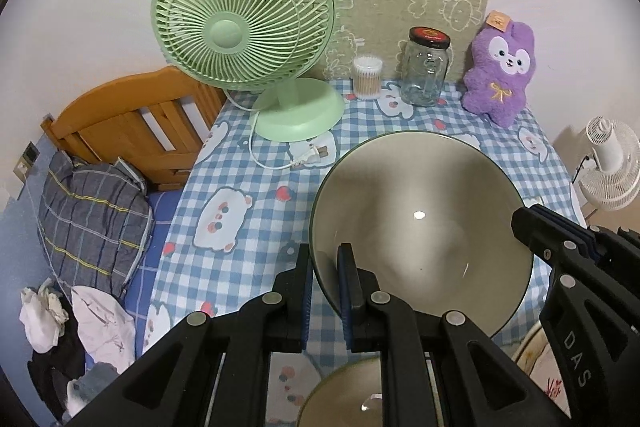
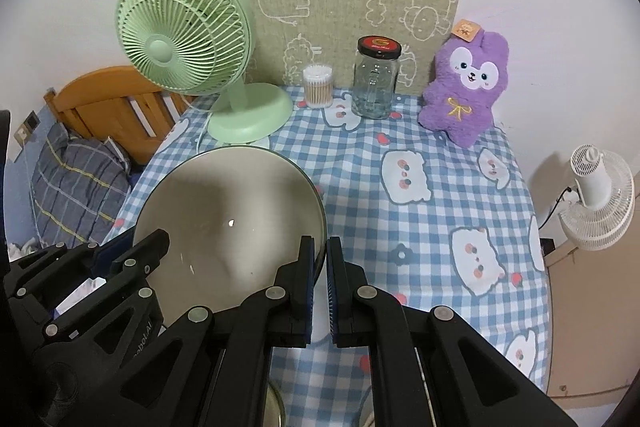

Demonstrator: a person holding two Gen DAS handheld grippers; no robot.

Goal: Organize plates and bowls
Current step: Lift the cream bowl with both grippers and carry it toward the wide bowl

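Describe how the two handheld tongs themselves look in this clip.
Both the left tongs and the right tongs are matte black plastic linkages with round silver rivets and blue ribbed pads on the inner faces. White lettering marks the bodies, only partly readable. No cables, sleeves or hands are visible.

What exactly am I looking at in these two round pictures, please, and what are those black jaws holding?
No robot here: a person carries two hand-held grippers, each with a fisheye camera looking along its jaws. One picture comes from the left gripper, the other from the right gripper. Both are clamped on opposite rims of one grey-green bowl, held above a checked tablecloth. At the back stand a green fan, a cotton swab tub, a glass jar and a purple plush toy.
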